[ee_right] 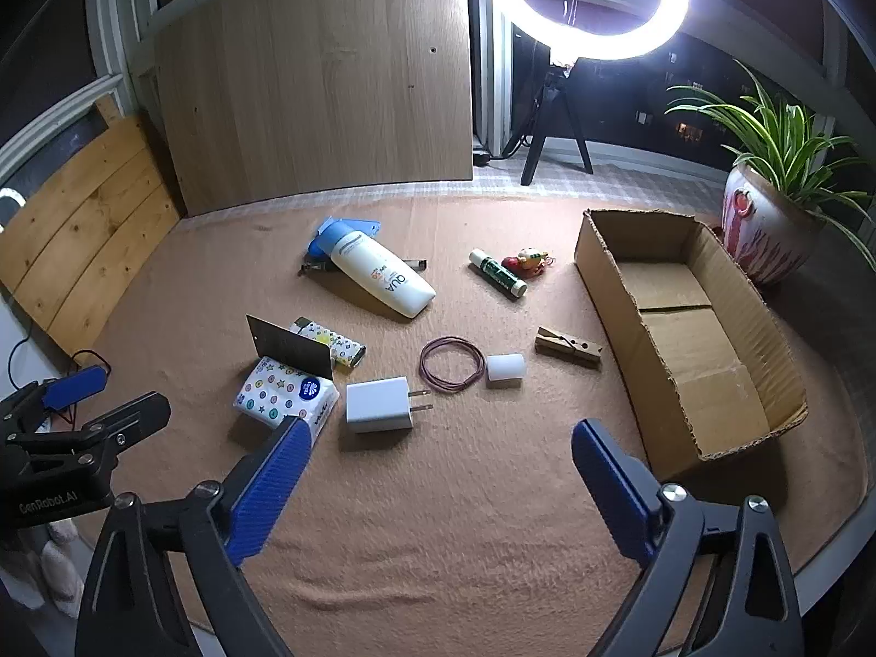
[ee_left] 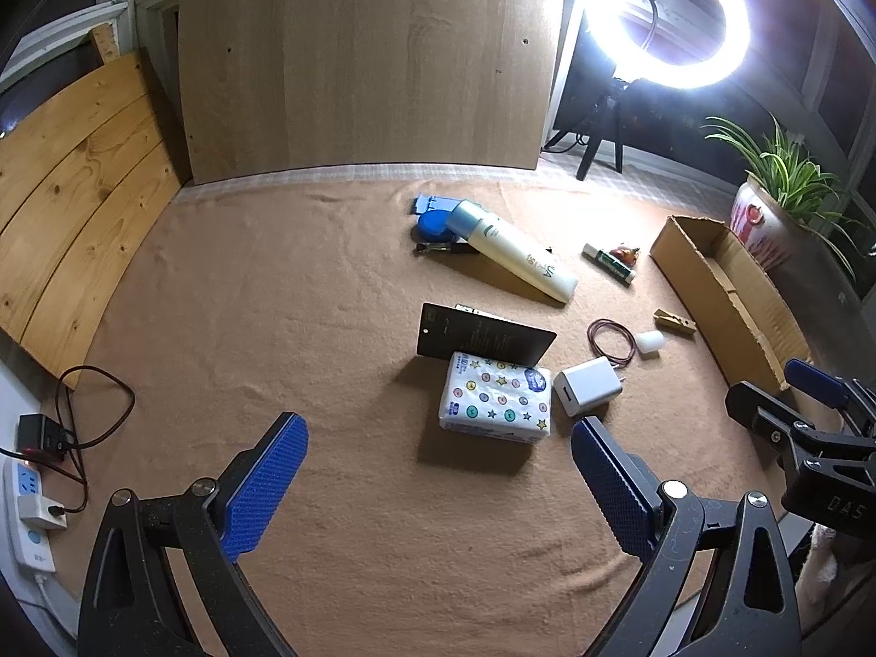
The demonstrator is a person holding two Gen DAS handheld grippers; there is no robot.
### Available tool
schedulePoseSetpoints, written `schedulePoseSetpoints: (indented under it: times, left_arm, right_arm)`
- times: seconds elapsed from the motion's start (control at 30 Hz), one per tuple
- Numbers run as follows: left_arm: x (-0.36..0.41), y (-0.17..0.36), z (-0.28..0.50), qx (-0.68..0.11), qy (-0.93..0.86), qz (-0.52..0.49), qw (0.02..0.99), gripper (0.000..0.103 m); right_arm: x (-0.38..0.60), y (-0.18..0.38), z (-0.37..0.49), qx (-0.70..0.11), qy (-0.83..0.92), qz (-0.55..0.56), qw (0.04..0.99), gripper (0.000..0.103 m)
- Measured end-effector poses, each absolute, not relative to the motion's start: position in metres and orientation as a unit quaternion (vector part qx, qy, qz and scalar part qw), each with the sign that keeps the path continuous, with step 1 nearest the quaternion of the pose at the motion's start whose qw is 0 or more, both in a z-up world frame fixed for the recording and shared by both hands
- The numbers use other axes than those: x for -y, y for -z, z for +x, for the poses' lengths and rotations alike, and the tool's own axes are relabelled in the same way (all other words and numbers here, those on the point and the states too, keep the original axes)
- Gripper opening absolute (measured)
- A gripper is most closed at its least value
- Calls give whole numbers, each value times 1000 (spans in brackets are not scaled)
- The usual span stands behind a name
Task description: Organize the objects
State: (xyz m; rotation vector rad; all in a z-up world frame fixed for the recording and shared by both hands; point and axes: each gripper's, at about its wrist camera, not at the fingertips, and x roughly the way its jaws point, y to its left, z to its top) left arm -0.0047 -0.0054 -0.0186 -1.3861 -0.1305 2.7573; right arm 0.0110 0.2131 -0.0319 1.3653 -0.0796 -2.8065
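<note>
On the tan cloth lie a tissue pack point(ee_left: 495, 397) point(ee_right: 286, 391), a white charger plug point(ee_left: 587, 386) point(ee_right: 380, 404), a black card point(ee_left: 484, 336) point(ee_right: 290, 347), a white bottle with a blue cap point(ee_left: 512, 254) point(ee_right: 380, 276), a glue stick point(ee_left: 609, 264) point(ee_right: 497, 272), a wire loop point(ee_right: 451, 361), a small white cylinder point(ee_right: 505, 369) and a wooden clothespin point(ee_right: 568, 347). An open cardboard box point(ee_right: 761, 361) point(ee_left: 712, 284) stands at the right. My left gripper point(ee_left: 438, 484) hovers open just short of the tissue pack. Open too, my right gripper point(ee_right: 438, 484) hangs near the charger, holding nothing.
A ring light on a tripod point(ee_right: 583, 0) glares behind the table. A potted plant point(ee_right: 766, 219) stands behind the box. Wooden boards point(ee_left: 361, 55) lean along the back and left. A power strip with cables point(ee_left: 30, 498) lies past the left edge.
</note>
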Motion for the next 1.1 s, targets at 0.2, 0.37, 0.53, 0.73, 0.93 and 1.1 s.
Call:
schedulePoseSetpoints:
  times: [0.2, 0.37, 0.53, 0.73, 0.93, 1.1]
  left_arm:
    - [7, 23, -8, 44, -890, -453, 30, 98]
    - [7, 26, -10, 44, -889, -455, 30, 97]
    - [4, 27, -13, 42, -888, -456, 33, 96]
    - [2, 27, -15, 39, -889, -456, 34, 95]
    - [-1, 26, -16, 36, -890, -453, 33, 95]
    - [-2, 25, -16, 34, -891, -452, 34, 95]
  right_arm:
    - [-218, 36, 10, 35, 896, 443, 11, 90]
    - [-220, 38, 10, 39, 893, 448, 12, 87]
    - [-221, 38, 9, 41, 892, 449, 12, 84]
    - [-222, 38, 7, 45, 891, 451, 6, 81]
    - [-222, 38, 7, 45, 892, 450, 6, 81]
    - [-223, 38, 7, 42, 892, 449, 2, 81]
